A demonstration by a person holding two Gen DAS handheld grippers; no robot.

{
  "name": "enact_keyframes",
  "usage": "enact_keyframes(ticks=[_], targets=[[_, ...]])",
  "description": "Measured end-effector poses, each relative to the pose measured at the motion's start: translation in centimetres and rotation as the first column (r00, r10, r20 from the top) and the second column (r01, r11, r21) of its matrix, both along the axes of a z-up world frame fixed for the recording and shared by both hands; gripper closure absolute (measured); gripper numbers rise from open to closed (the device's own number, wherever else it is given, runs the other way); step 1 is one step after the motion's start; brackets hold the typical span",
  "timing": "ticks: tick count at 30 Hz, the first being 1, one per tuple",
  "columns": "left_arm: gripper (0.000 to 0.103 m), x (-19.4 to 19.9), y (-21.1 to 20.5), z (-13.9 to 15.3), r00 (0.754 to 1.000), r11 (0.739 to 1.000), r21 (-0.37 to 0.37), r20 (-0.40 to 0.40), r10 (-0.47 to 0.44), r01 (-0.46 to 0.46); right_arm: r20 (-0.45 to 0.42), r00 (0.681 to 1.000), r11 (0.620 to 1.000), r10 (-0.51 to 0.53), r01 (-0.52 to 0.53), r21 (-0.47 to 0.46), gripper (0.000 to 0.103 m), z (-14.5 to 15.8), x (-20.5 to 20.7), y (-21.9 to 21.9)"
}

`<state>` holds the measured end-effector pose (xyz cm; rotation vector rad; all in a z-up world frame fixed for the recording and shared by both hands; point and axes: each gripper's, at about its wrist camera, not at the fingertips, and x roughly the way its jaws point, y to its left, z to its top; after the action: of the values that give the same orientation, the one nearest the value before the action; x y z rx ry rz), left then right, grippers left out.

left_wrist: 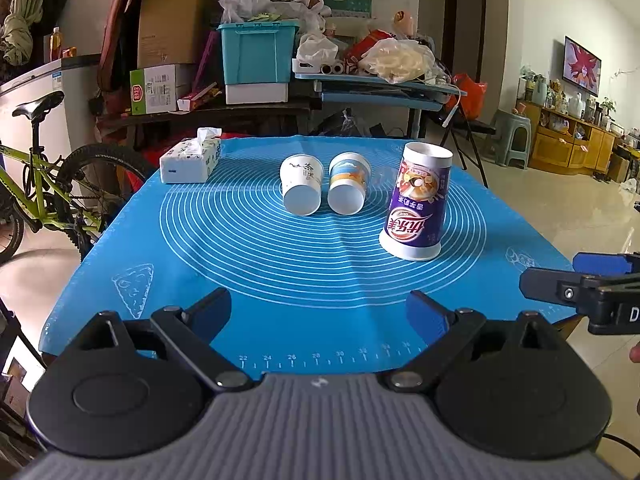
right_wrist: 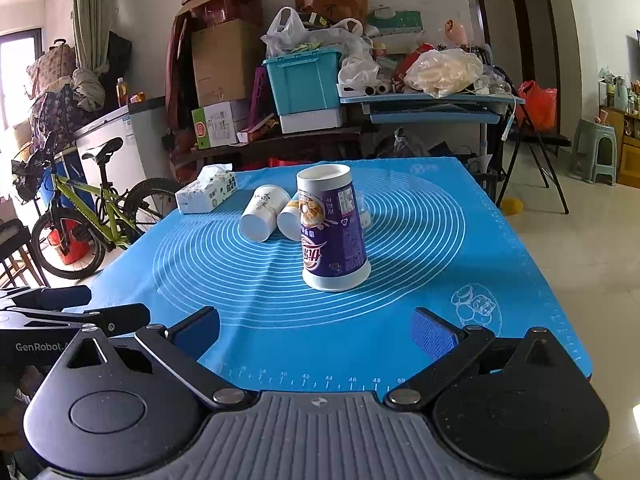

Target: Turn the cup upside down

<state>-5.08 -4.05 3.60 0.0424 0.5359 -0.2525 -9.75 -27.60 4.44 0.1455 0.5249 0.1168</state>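
A tall purple printed cup (left_wrist: 418,204) stands upside down on the blue mat (left_wrist: 280,264), its wide rim down and its white base up; it also shows in the right wrist view (right_wrist: 334,232). Two small paper cups lie on their sides behind it: a white one (left_wrist: 301,190) (right_wrist: 264,212) and a blue-and-orange one (left_wrist: 348,189) (right_wrist: 289,219). My left gripper (left_wrist: 320,312) is open and empty over the mat's near edge. My right gripper (right_wrist: 316,330) is open and empty, a little short of the purple cup. Each gripper shows at the other view's edge.
A tissue pack (left_wrist: 191,160) lies at the mat's far left. A green bicycle (left_wrist: 44,196) stands left of the table. Cluttered shelves, boxes and a teal bin (left_wrist: 258,54) stand behind. Tiled floor and a stool (right_wrist: 594,150) lie to the right.
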Motion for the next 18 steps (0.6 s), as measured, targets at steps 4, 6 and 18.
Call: enact_keyframes(ticks=[4,6,18], targets=[[0.010,0.00,0.04,0.00,1.000,1.000,0.000,0.001,0.000,0.000,0.002,1.000,1.000,-0.003,0.003,-0.002,0.000,-0.02,0.00,-0.02],[0.010,0.01,0.03,0.00,1.000,1.000,0.000,0.000,0.000,0.000,0.002,1.000,1.000,-0.006,0.006,-0.002,0.000,-0.08,0.03,-0.05],[0.010,0.06,0.22,0.00,1.000,1.000,-0.001,0.000,0.002,-0.002,-0.010,1.000,1.000,-0.002,0.002,-0.004,0.000,-0.34,0.16,0.06]])
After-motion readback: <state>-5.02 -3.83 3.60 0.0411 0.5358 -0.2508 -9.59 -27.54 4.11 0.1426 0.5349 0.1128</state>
